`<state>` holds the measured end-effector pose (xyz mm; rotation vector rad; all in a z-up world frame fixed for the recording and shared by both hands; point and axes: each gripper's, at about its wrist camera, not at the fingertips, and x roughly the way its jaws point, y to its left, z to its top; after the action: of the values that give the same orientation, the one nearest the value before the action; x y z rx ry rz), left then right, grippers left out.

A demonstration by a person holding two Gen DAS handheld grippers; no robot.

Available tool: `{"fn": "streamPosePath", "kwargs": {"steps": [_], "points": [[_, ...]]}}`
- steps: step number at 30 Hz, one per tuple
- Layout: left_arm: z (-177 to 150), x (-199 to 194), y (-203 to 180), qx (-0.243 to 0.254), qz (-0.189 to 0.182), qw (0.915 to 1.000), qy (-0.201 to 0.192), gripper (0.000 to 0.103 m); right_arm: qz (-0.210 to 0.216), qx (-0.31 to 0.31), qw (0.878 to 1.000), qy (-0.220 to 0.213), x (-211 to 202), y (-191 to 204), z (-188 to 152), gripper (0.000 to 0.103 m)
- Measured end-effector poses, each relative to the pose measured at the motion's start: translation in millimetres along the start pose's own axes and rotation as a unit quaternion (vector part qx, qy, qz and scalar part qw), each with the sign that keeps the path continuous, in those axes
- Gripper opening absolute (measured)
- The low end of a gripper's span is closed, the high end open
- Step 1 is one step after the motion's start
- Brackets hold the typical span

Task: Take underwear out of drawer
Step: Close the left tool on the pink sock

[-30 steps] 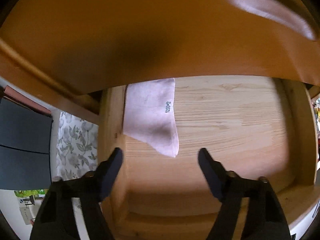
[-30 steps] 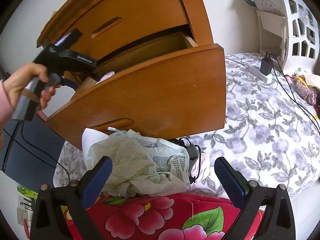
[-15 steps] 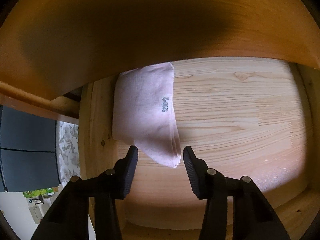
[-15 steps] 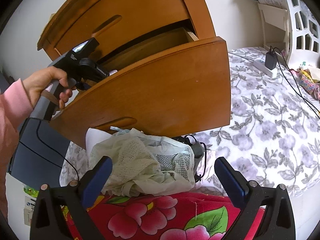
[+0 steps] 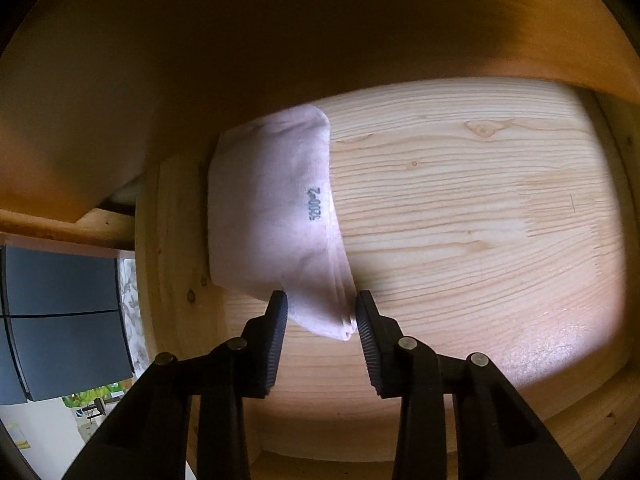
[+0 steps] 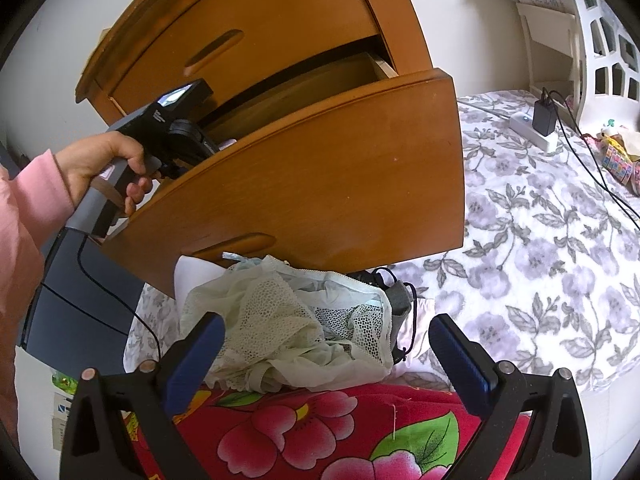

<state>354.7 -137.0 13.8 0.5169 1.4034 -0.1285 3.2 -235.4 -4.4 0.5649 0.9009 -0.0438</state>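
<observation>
A folded pale pink underwear (image 5: 276, 216) with a small printed mark lies at the left side of the open wooden drawer (image 5: 460, 240). My left gripper (image 5: 320, 312) points down into the drawer, and its jaws are closing on the near corner of the underwear, with both pads touching the cloth. In the right wrist view a hand (image 6: 108, 164) in a pink sleeve holds that tool over the drawer front (image 6: 320, 184), which hides its fingers. My right gripper (image 6: 326, 322) hangs open and empty above a pile of pale lace and mesh laundry (image 6: 288, 320).
The closed upper drawer front (image 5: 280, 40) overhangs the open drawer. A floral bedspread (image 6: 540, 248) holds a power strip with a charger (image 6: 536, 124). Red flowered fabric (image 6: 300, 432) lies below the laundry. A dark blue-grey box (image 6: 72, 312) stands left of the dresser.
The left gripper has sunk into the drawer and its jaws have narrowed from wide apart to touching the underwear's corner. The right gripper has kept still and open.
</observation>
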Motion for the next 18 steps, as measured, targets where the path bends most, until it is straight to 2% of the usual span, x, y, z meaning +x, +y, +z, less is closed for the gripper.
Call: {"fn": "streamPosePath", "kwargs": {"steps": [5,8,14,18], "points": [[3.9,-0.7,1.9,0.005,0.002,1.0000,-0.003,0.037,0.000,0.000,1.000,0.000,0.0,-0.1,0.0,0.103],[4.7,-1.2,4.9,-0.001,-0.012,0.9999,-0.004,0.034,0.001,0.000,1.000,0.000,0.2,-0.1,-0.2,0.103],[5.7,-1.9,8.9,-0.002,-0.008,0.9999,-0.009,0.025,0.007,0.006,1.000,0.003,2.9,-2.4,-0.3,0.103],[3.4,-6.5,7.3,-0.007,-0.003,0.9998,-0.018,0.014,0.007,0.007,1.000,0.003,2.7,-2.5,0.1,0.103]]}}
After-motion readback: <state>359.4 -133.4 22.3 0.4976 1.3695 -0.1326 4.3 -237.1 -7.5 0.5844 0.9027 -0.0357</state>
